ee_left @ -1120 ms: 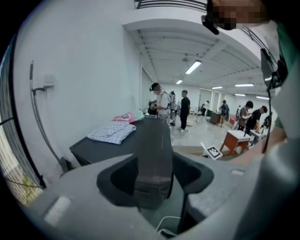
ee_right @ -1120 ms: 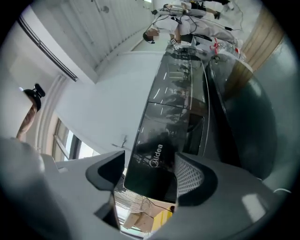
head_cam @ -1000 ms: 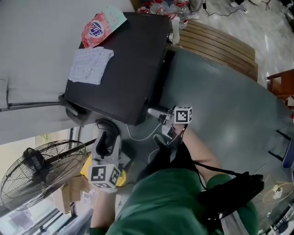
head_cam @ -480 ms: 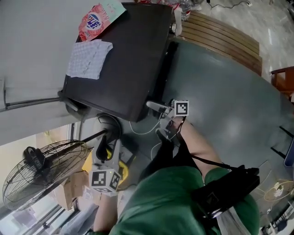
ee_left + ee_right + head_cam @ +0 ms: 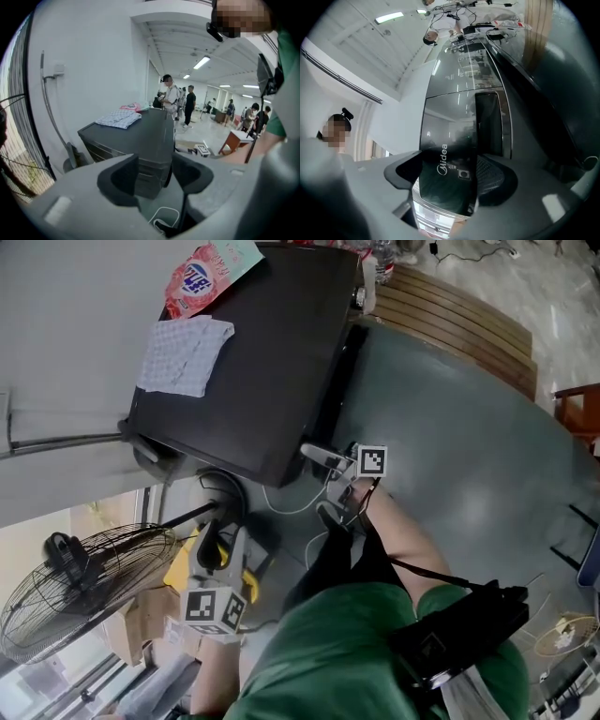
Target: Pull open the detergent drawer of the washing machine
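Observation:
The black washing machine [image 5: 253, 381] stands with a checked cloth [image 5: 183, 354] and a red detergent bag [image 5: 202, 277] on its top. My right gripper [image 5: 314, 457] is at the machine's front left corner. In the right gripper view the glossy drawer front [image 5: 447, 164] with its logo lies between the jaws of that gripper [image 5: 449, 180]. They have just been closing in a little but stand wide, and I see no pad pressing on it. How far out the drawer stands I cannot tell. My left gripper [image 5: 220, 532] hangs open beside the machine, its jaws [image 5: 154, 173] holding nothing.
A floor fan [image 5: 84, 587] and a yellow object [image 5: 183, 568] stand left of my left gripper. A white cable [image 5: 281, 507] lies on the grey floor by the machine's corner. Wooden slats [image 5: 450, 320] run behind the machine. Several people [image 5: 180, 101] stand far off.
My left gripper has drifted slightly down and away from the machine. The right gripper stays at the machine's front corner, turned a little.

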